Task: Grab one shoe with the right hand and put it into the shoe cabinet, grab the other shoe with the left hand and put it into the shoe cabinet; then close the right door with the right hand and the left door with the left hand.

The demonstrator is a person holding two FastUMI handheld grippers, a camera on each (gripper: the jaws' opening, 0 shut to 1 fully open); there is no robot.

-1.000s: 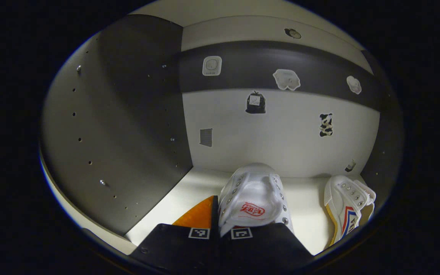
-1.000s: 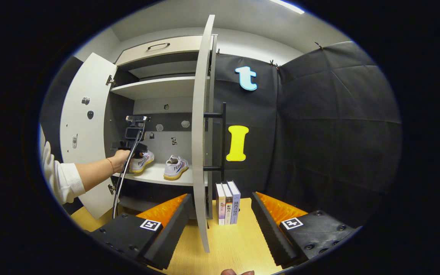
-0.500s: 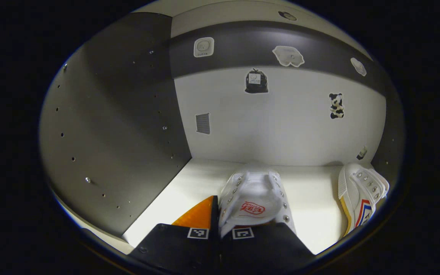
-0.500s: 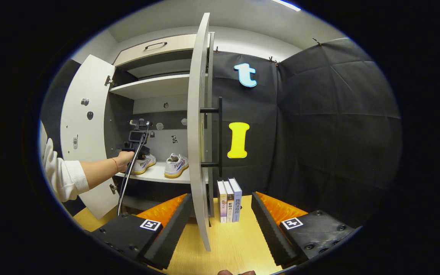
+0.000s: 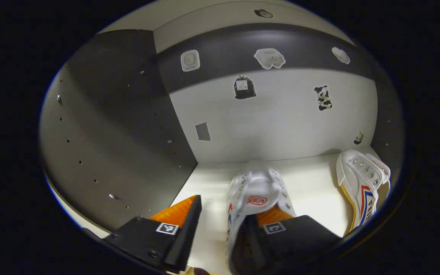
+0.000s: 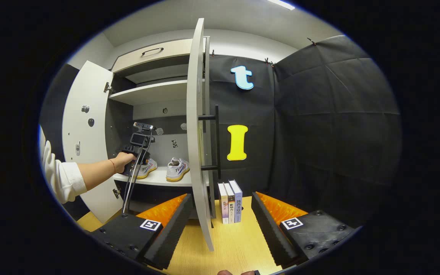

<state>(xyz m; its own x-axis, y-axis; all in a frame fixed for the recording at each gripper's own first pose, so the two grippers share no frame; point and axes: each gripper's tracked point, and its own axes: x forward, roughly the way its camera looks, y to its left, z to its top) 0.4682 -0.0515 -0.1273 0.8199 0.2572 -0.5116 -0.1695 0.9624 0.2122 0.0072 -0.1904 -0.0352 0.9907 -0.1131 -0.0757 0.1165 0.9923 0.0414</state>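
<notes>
Hand-held gripper (image 5: 220, 229) on the left stands released around the second shoe (image 5: 256, 198) on the cabinet shelf (image 5: 208, 183); best drawn straight back, clear of its collar, before door-closing.

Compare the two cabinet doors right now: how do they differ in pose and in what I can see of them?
The left door swings wide, showing its inner face with hinges and small stickers; the right door stands nearly edge-on in the right gripper view. The right door shows a dark bar handle; none shows on the left door. The right gripper hangs open just before the right door. Both are pale and open.
</notes>
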